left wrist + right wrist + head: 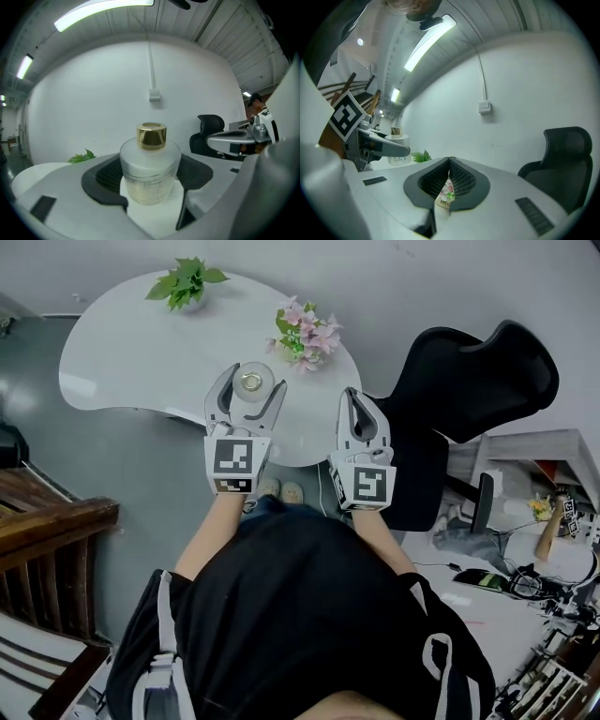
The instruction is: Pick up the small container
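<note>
Two spread jaws of the left hand-held gripper [252, 381] flank the small container [150, 171], which stands near the table [131, 362] edge. Closing off-centre could tip it or skate it over. The right hand-held gripper [449, 164] is pressed together, empty.

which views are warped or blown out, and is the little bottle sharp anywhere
Left gripper view: heavy fisheye curve, dark corners, ceiling light strip blown out, small container sharp and close. Right gripper view: same warp, its ceiling light strip glares, container small and distant at left. Head view: even light, milder bending.
</note>
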### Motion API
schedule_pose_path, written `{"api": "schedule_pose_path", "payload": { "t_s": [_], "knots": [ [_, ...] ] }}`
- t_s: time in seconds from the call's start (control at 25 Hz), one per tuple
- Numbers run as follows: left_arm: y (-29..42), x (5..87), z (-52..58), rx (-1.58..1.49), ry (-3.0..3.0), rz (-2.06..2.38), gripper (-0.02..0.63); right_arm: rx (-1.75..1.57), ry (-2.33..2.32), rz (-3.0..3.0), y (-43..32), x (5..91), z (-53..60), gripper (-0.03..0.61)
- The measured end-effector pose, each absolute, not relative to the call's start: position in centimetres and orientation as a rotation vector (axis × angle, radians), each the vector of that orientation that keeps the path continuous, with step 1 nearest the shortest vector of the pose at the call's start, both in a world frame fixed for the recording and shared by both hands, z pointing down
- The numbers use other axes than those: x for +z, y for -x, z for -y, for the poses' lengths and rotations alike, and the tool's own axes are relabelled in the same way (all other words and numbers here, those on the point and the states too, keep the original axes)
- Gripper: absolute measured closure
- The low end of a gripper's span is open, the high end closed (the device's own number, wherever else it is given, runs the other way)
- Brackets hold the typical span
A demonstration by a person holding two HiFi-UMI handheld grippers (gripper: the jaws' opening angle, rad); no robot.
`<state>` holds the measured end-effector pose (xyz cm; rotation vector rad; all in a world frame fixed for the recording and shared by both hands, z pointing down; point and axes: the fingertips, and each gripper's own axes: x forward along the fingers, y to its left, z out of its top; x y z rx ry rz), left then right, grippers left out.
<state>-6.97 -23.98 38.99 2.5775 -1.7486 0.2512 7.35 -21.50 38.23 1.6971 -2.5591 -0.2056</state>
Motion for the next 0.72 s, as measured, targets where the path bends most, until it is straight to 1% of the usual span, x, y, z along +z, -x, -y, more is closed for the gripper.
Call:
{"api": "schedule_pose_path", "payload": {
  "t_s": [0.24, 0.72],
  "knots": [
    [8.4, 37.5, 23.0, 0.209, -2.538, 1.790, 0.279, -0.189, -1.680, 2.552, -6.8, 37.5, 21.3, 0.556],
    [7.7, 38.3, 22.5, 0.231, -2.561, 1.744, 0.279, -0.162, -1.703, 2.524, -7.1, 38.3, 21.0, 0.556]
  ]
}}
